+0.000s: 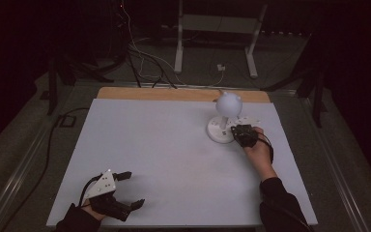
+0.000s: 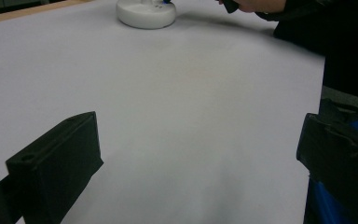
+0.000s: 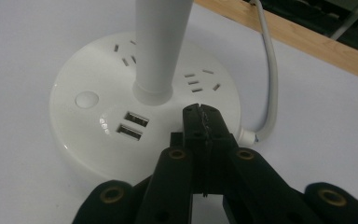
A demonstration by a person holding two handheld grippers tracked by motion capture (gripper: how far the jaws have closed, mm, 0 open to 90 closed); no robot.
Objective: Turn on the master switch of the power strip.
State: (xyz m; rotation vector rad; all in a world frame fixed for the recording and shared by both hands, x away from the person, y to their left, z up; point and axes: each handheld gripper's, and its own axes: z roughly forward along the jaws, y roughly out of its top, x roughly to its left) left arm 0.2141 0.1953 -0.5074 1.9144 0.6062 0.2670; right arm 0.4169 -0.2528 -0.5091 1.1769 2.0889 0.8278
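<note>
A white lamp (image 1: pixel 223 121) stands near the far right corner of the surface (image 1: pixel 164 150), on a round base (image 3: pixel 98 126) with a slim stem (image 3: pixel 161 46) and a ball-shaped head (image 1: pixel 229 103). The base carries 2 USB ports (image 3: pixel 133 126) side by side, a round button (image 3: pixel 86 99) and several groups of socket slots. A white cable (image 3: pixel 271 79) leaves the base and runs toward the wooden far edge (image 1: pixel 183 94).

The right hand-held gripper (image 3: pixel 199 116) is clenched with nothing between its jaws; in the right gripper view the joined tips sit over the top of the base, just beside the foot of the stem and next to the USB ports. Whether the tips touch the base cannot be told. In the high view it lies at the near right side of the base, held by a hand in a dark sleeve.

The left hand-held gripper (image 1: pixel 128 189) rests near the near left corner, well apart from the lamp, its jaws spread wide over bare surface.
</note>
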